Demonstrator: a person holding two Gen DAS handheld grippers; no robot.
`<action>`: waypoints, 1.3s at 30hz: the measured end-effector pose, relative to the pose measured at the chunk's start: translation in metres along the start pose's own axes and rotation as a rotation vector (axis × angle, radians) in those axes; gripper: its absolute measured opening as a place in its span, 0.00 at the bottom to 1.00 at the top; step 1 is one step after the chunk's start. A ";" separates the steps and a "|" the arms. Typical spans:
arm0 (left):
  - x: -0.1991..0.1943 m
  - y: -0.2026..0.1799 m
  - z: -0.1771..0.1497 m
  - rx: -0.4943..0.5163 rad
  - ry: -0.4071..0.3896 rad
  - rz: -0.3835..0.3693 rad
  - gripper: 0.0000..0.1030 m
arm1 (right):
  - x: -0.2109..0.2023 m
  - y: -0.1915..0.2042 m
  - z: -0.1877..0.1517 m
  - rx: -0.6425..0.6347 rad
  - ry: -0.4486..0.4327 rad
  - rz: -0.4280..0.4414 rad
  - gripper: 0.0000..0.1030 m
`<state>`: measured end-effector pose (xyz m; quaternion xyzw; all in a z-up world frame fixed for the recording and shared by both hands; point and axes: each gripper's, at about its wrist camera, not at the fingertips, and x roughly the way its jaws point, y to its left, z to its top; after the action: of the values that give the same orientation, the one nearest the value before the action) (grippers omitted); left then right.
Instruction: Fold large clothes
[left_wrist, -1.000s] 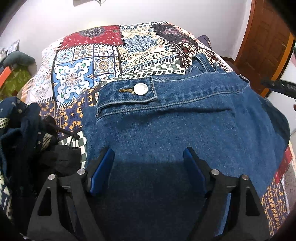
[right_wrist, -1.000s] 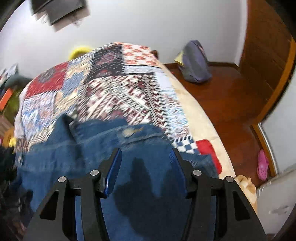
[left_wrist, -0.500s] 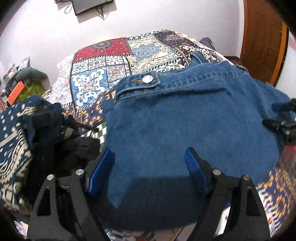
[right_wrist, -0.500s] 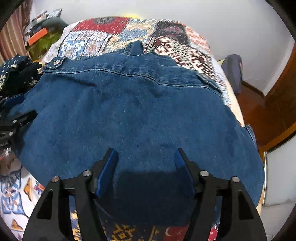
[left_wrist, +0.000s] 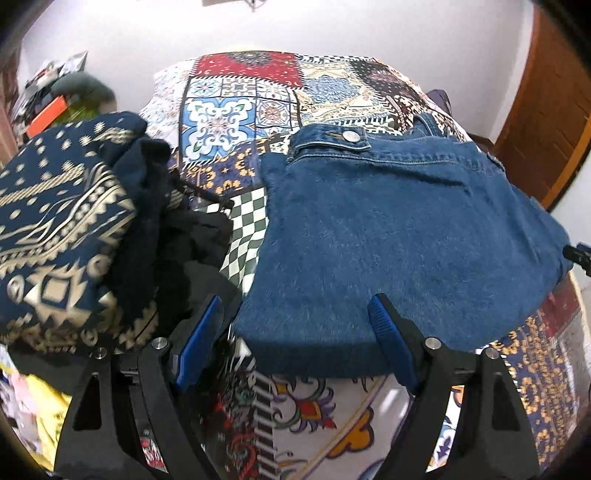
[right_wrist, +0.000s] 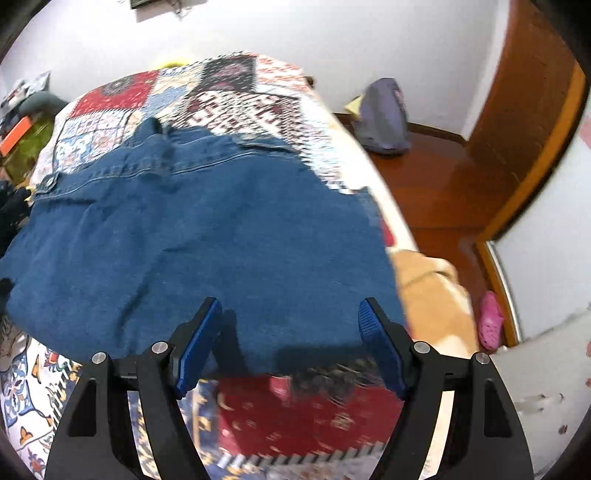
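Folded blue jeans (left_wrist: 399, 236) lie flat on the patchwork bedspread (left_wrist: 236, 96), waistband and metal button (left_wrist: 351, 136) at the far side. My left gripper (left_wrist: 295, 339) is open and empty, hovering at the jeans' near folded edge. In the right wrist view the jeans (right_wrist: 207, 236) fill the middle of the bed, and my right gripper (right_wrist: 290, 343) is open and empty just above their near edge. The right gripper's tip shows at the far right of the left wrist view (left_wrist: 578, 254).
A pile of dark patterned and black clothes (left_wrist: 74, 229) sits left of the jeans. The bed's right edge drops to a wooden floor (right_wrist: 436, 184) with a grey bag (right_wrist: 384, 118), a pink shoe (right_wrist: 489, 321) and a wooden door (right_wrist: 532, 92).
Both grippers have pulled back toward me, off the jeans to their near edge. The jeans stay lying flat. The right view has swung toward the bed's right side.
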<state>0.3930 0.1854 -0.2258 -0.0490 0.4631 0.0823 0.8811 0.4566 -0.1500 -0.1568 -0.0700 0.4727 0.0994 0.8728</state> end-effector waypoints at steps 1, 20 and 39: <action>-0.006 0.002 -0.001 -0.021 -0.004 -0.012 0.79 | -0.004 -0.004 -0.001 0.011 -0.003 0.005 0.71; 0.004 0.017 -0.037 -0.430 0.169 -0.471 0.79 | -0.034 0.036 -0.016 -0.087 -0.054 0.078 0.71; 0.059 0.005 0.004 -0.609 0.059 -0.457 0.75 | 0.002 0.082 -0.015 -0.103 0.020 0.139 0.71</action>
<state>0.4281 0.1964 -0.2719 -0.4130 0.4197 0.0159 0.8081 0.4251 -0.0735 -0.1687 -0.0827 0.4795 0.1831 0.8542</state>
